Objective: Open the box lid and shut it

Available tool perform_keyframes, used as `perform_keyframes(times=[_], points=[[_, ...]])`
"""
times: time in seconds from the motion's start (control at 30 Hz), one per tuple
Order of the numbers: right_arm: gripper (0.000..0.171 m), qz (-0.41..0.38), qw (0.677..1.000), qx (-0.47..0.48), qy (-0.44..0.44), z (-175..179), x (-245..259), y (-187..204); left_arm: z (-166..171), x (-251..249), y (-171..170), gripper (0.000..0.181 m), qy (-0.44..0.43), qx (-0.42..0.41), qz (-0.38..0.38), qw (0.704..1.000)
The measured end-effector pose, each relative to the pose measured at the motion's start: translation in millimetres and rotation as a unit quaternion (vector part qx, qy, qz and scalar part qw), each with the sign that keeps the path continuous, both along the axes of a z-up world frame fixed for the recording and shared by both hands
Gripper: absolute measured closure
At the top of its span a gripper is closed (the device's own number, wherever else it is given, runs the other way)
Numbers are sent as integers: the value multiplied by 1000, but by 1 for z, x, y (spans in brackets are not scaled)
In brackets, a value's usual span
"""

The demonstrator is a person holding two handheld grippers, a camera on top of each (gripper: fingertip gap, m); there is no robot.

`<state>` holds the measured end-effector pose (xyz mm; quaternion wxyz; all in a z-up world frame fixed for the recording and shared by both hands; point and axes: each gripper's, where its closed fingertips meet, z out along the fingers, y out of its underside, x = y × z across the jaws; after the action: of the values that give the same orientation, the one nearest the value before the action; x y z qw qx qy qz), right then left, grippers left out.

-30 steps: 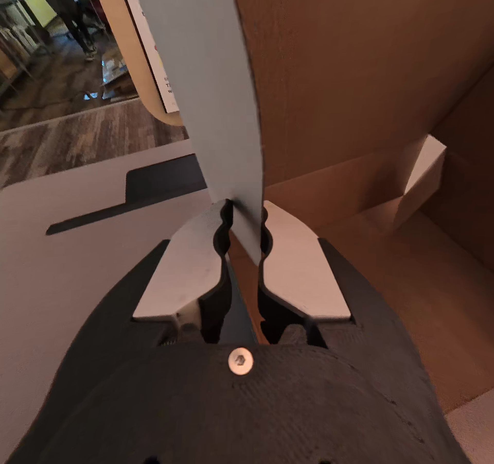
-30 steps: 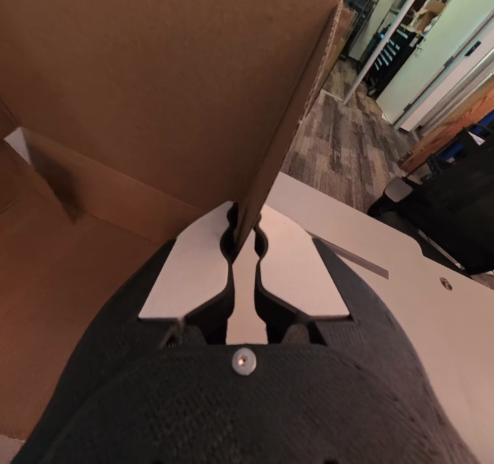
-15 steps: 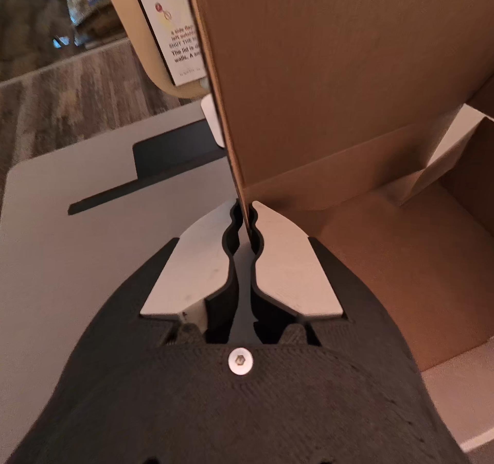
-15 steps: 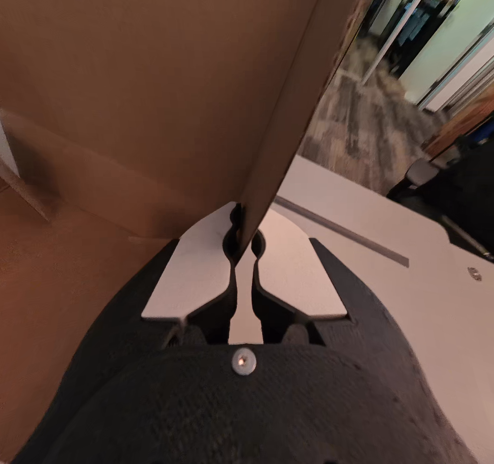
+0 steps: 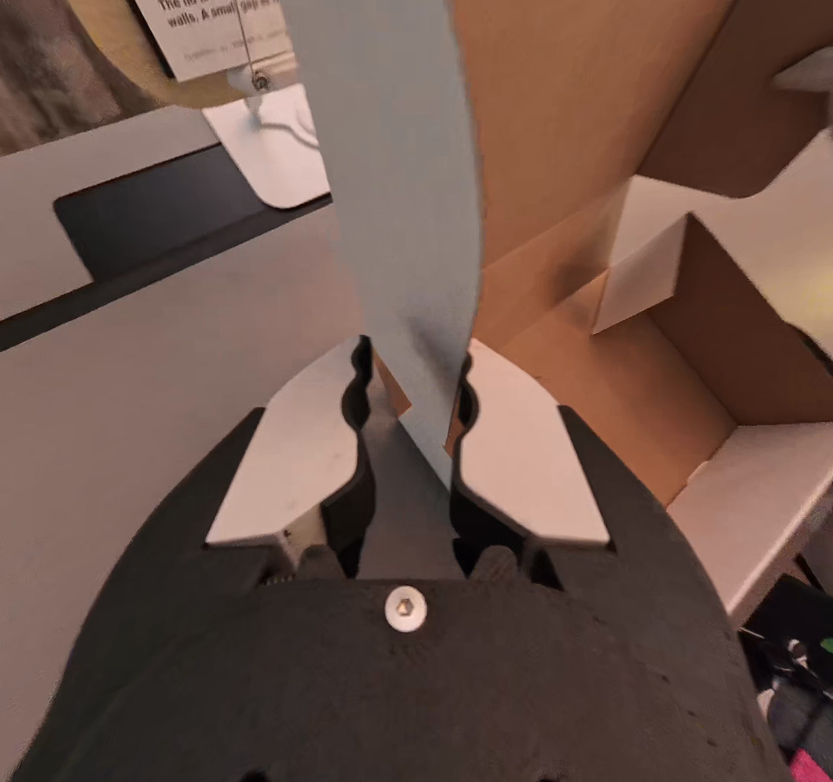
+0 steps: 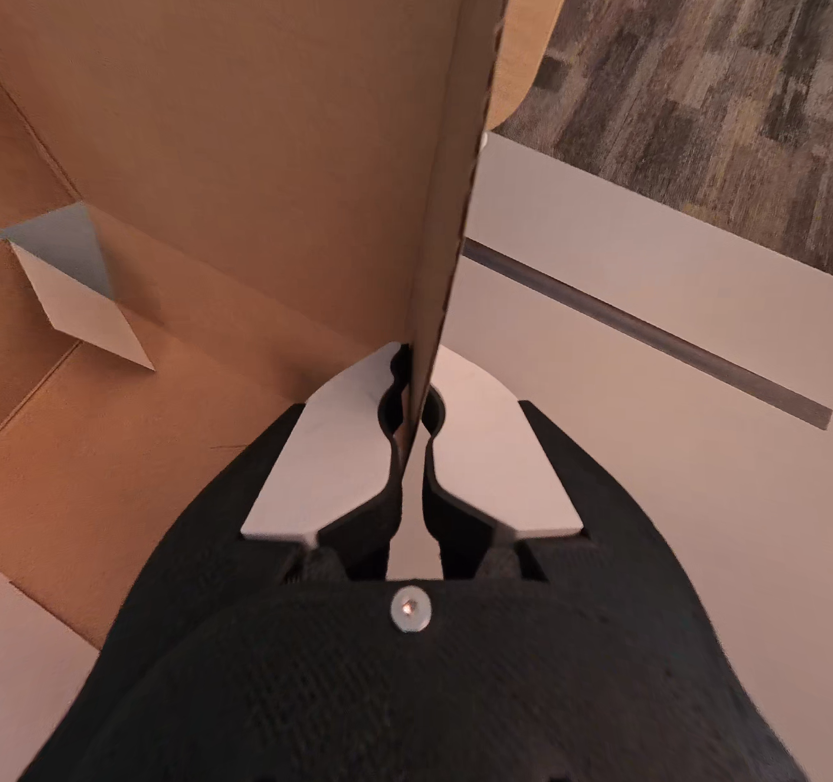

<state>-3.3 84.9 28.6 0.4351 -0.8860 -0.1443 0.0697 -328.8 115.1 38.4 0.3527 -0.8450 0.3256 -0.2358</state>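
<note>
A brown cardboard box (image 5: 608,399) lies open on the white table, and its lid (image 5: 563,84) stands upright. The lid's grey-white side flap (image 5: 396,174) runs down between the jaws of my left gripper (image 5: 414,350). Those jaws stand apart, and the flap leans against the right finger (image 5: 509,422). In the right wrist view my right gripper (image 6: 417,354) is shut on the lid's other side edge (image 6: 455,219), with the lid's brown inner face (image 6: 270,106) to its left. A white corner tab (image 6: 76,291) shows inside the box.
The white table (image 5: 157,399) carries a dark slot (image 5: 148,228) and a stand with a printed sheet (image 5: 212,7) behind the box. A grey strip (image 6: 631,323) crosses the table on the right. The carpet floor (image 6: 698,84) lies beyond. The table edge (image 5: 743,512) is near the box front.
My left jaws, pinched on the flap's edge half a second ago, have spread apart. The right gripper keeps its grip. Both views have tilted as the lid moved.
</note>
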Motion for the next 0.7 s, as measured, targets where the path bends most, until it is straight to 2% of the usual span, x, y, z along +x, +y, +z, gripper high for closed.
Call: perform_keyframes(times=[0.03, 0.07, 0.2, 0.3, 0.4, 0.57, 0.7], points=[[168, 4, 1000, 8, 5, -1, 0, -3, 4, -4, -5, 132, -36, 6, -13, 999], [168, 9, 1000, 18, 10, -2, 1, -5, 8, -10, -10, 127, -79, 14, -29, 996], [168, 13, 999, 51, 13, -3, 6, -13, 9, -56, -3, 133, -239, 38, -22, 970], [168, 21, 997, 71, 18, -1, 8, -14, -41, -67, 11, 136, -219, 2, -27, 975], [168, 30, 995, 92, 27, 2, 7, -15, -82, -46, 18, 132, -186, -21, -78, 979], [168, 37, 992, 113, 29, -1, 8, -17, -106, 3, 30, 120, -183, -38, -180, 966], [168, 43, 989, 139, 29, 0, 8, -18, -107, 34, 36, 125, -207, -56, -248, 945]])
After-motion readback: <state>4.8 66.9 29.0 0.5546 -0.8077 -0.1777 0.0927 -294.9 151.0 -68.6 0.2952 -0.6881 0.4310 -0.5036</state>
